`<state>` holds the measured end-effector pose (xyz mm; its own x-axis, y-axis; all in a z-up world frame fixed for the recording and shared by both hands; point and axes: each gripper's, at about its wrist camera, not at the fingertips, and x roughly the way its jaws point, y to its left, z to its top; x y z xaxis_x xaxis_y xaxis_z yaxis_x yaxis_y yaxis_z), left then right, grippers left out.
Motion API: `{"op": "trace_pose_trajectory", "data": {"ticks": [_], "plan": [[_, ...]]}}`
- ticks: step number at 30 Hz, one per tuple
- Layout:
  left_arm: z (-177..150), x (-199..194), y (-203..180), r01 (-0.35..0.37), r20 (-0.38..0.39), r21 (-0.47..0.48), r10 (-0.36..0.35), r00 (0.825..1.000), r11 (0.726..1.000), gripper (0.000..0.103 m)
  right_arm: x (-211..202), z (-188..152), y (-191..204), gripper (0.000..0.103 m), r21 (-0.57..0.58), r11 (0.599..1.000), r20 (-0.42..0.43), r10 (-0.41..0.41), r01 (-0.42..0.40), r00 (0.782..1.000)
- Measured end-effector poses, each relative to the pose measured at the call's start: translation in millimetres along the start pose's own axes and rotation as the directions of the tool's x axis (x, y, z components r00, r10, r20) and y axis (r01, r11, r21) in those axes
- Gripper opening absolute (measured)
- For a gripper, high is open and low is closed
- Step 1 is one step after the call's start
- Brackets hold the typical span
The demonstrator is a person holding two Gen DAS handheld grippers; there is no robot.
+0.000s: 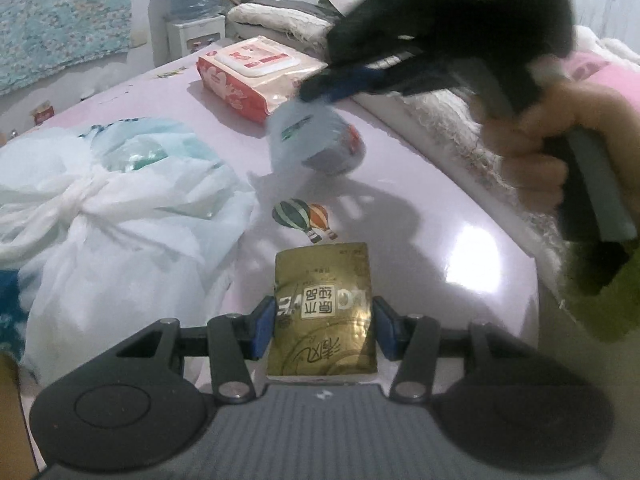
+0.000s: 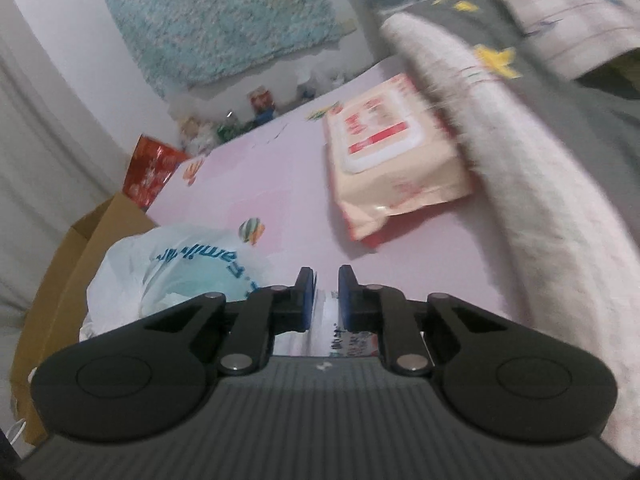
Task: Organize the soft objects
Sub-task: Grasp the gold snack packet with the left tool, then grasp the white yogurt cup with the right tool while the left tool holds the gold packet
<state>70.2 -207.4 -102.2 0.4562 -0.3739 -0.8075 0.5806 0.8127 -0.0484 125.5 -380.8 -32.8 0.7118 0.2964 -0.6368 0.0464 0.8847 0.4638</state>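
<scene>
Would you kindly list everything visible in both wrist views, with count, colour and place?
Gold tissue pack: one, gold, between the left pads.
Blue tissue pack: one, pale blue, under the right hand-held gripper's tips.
Wet wipes pack: one, cream and red, far on the table.
Plastic bag: one, white, knotted, table's left.
Folded blankets: a stack, white and grey, right edge.
Table: one, pink.
Cardboard box: one, brown, beside the table.
Left hand-held gripper: one, black, blue pads.
Right hand-held gripper: one, black.
Hand: one, gripping the right handle.

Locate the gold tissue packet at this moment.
In the left wrist view the gold tissue packet sits bottom centre between the left claw's blue pads, over the pink tabletop, right of the white plastic bag.
</scene>
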Motion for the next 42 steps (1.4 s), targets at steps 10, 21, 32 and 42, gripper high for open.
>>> {"op": "trace_pose_trajectory", "data": {"ticks": [10,21,32,42], "plan": [[-6,-7,7,-0.001,0.021,-0.039,0.001,1.000,0.999,0.052,-11,-3,-52,0.017,0.185,0.983,0.013,-0.008,0.006,1.000],[-12,-19,12,0.001,0.039,-0.052,0.001,0.999,0.999,0.052,-15,20,-3,0.089,-0.202,0.979,-0.042,-0.034,0.025,0.999],[-17,-28,28,-0.013,0.036,-0.093,0.016,0.999,0.996,0.052,58,18,63,0.095,-0.820,0.569,-0.273,-0.292,-0.063,0.917],[-17,-36,18,0.014,0.051,-0.065,-0.011,0.999,0.998,0.052,73,16,42,0.063,-0.679,0.731,-0.372,-0.261,-0.069,0.891]]}}
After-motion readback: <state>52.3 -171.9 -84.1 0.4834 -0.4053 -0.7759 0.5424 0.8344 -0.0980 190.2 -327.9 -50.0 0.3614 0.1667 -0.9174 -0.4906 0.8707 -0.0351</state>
